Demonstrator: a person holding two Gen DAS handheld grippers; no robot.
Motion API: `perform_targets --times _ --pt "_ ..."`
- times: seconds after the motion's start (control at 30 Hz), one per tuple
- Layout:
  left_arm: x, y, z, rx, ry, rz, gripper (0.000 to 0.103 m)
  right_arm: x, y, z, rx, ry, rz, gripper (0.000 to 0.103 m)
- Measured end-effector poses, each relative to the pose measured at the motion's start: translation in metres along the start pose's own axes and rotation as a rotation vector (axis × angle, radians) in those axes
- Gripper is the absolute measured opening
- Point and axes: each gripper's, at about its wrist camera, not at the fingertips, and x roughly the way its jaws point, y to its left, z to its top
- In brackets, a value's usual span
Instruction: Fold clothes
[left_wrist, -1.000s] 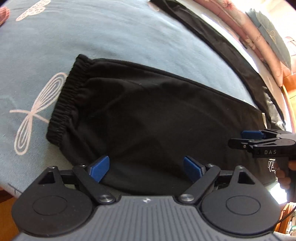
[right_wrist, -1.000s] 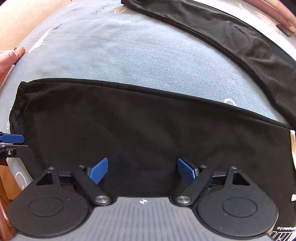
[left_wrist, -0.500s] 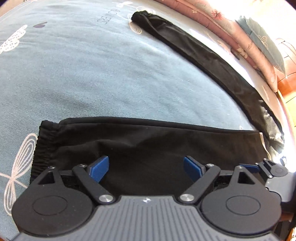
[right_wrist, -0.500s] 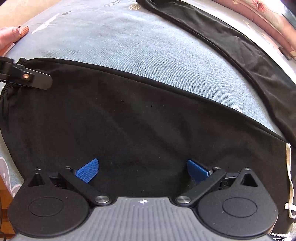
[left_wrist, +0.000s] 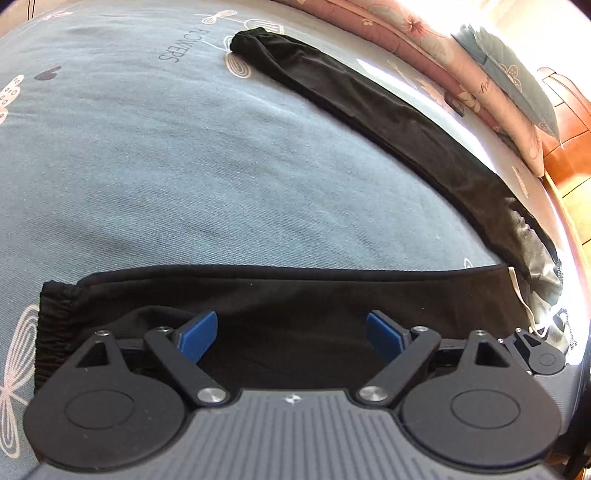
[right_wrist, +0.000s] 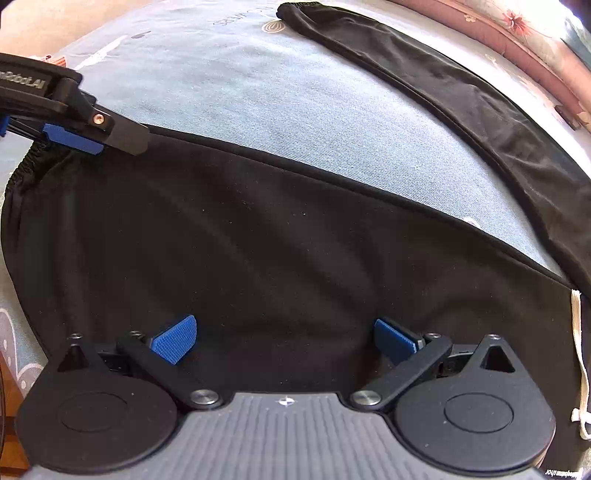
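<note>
Black trousers lie spread on the bed, their two legs apart in a V. The near leg (left_wrist: 295, 288) runs across under both grippers, with its elastic cuff (left_wrist: 55, 317) at the left. The far leg (left_wrist: 369, 103) stretches away toward the pillows. My left gripper (left_wrist: 291, 325) hovers open over the near leg close to the cuff, nothing between its blue pads. My right gripper (right_wrist: 284, 326) stands open over the same leg (right_wrist: 258, 240), nearer the waist, beside the white drawstring (right_wrist: 581, 369). One finger (right_wrist: 122, 134) of the left gripper shows at the upper left of the right wrist view.
The blue-grey bed sheet (left_wrist: 147, 166) with white flower prints lies bare between the two legs. Pink and blue pillows (left_wrist: 480, 74) line the far edge. Brown wood (left_wrist: 565, 122) shows beyond the bed at the right.
My left gripper has slid along the near leg, so that leg sits lower in its view and the far leg has come into sight. The right jaws have widened. The left gripper's finger entered the right view.
</note>
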Motion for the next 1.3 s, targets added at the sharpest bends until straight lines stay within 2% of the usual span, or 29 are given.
perform_targets --times 0.1,0.17,0.27,0.4,0.53,0.67,0.83,0.97,1.03,1.1,1.2,1.3 --pt "0.007 0.011 0.005 -0.057 -0.034 0.0 0.088 -0.001 0.0 -0.002 -0.002 -0.013 -0.001 0.103" --pt "0.008 0.012 0.009 -0.048 -0.051 0.036 0.088 -0.001 0.0 -0.004 -0.004 -0.022 -0.002 0.103" --pt "0.006 0.011 0.013 -0.05 -0.035 0.044 0.088 -0.003 0.002 -0.007 -0.004 -0.034 -0.005 0.103" --pt "-0.011 -0.008 0.005 0.01 -0.019 0.018 0.088 -0.002 0.002 -0.004 -0.009 -0.018 -0.001 0.103" --pt "-0.015 -0.03 -0.016 0.065 0.037 -0.004 0.088 -0.012 -0.009 -0.003 -0.012 -0.017 -0.03 0.103" --pt "0.002 -0.039 -0.045 0.116 0.115 0.05 0.088 -0.03 -0.04 -0.02 0.07 -0.017 -0.052 0.103" --pt "0.004 -0.044 -0.064 0.196 0.096 0.116 0.088 -0.023 -0.086 -0.05 0.185 0.04 -0.084 0.103" --pt "-0.006 -0.04 -0.066 0.171 0.115 0.208 0.088 -0.032 -0.107 -0.06 0.259 0.017 -0.099 0.103" --pt "-0.012 -0.041 -0.065 0.152 0.12 0.2 0.088 -0.04 -0.109 -0.062 0.289 0.004 -0.082 0.103" --pt "-0.013 -0.047 -0.069 0.18 0.139 0.199 0.088 -0.05 -0.104 -0.063 0.296 -0.018 -0.046 0.103" --pt "-0.008 -0.054 -0.083 0.266 0.179 0.234 0.088 -0.055 -0.089 -0.064 0.266 -0.041 0.03 0.103" --pt "-0.005 -0.045 -0.097 0.25 0.209 0.285 0.088 -0.053 -0.069 -0.063 0.211 -0.055 0.094 0.103"
